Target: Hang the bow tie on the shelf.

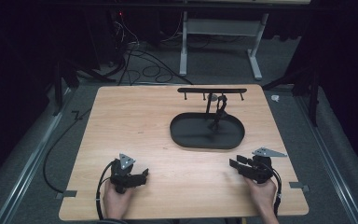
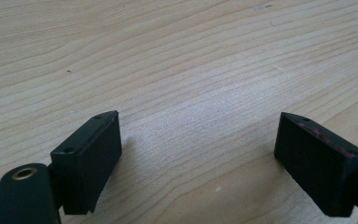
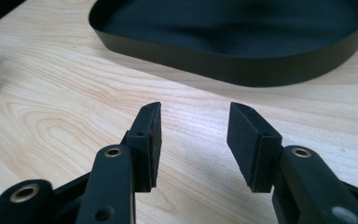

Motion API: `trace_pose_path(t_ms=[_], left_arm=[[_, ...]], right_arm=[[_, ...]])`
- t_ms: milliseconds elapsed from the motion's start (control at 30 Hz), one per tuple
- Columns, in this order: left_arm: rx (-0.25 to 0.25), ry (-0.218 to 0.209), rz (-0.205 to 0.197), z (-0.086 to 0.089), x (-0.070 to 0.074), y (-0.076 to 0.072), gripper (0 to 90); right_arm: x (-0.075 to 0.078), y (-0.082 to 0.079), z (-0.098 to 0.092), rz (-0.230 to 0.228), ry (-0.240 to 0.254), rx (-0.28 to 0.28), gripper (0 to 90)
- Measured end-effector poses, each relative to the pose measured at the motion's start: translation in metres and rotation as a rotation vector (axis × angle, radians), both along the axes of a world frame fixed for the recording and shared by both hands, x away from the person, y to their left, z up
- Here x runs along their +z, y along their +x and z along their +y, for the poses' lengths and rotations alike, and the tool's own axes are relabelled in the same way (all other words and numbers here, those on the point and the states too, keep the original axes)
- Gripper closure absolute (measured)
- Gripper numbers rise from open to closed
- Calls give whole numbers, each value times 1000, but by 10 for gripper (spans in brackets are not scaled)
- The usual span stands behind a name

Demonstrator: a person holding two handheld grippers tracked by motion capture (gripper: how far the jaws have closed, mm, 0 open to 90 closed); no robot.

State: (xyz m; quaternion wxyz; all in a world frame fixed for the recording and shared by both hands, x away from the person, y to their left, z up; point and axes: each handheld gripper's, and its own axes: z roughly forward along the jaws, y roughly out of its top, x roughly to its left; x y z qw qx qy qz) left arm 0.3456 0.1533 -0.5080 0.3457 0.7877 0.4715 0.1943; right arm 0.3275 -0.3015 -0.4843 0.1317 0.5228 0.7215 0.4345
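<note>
Between left gripper (image 2: 198, 154) jaws: bare wood, jaws wide apart, nothing held. Right gripper (image 3: 193, 140) jaws apart, nothing held, aimed toward 10 o'clock. Black oval tray (image 1: 182, 135) lies just beyond, toward 11 o'clock of right gripper, T-shaped stand (image 1: 211, 91) rising from it. Table (image 1: 121, 116) light wood. Hands at near edge, well apart.

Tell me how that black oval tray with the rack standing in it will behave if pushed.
The black oval tray looks thin-walled, so probably light and likely to slide on the smooth wooden table. Its tall T-shaped rack may make it top-heavy and wobbly.
</note>
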Motion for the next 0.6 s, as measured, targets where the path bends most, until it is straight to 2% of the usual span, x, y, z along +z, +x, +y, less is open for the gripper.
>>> trace_pose_path(t_ms=[333,367,433,533,600], left_arm=[[0,-1,-1,0,0,0,152],[0,-1,-1,0,0,0,152],[1,-1,-1,0,0,0,152],[1,-1,-1,0,0,0,152],[1,0,-2,0,0,0,153]], right_arm=[[-17,2,6,-8,-150,-37,529],[-17,2,6,1,-167,-42,525],[-17,2,8,-18,-195,-46,523],[-17,3,10,-16,-233,-45,505],[-17,2,15,-30,-281,-33,488]])
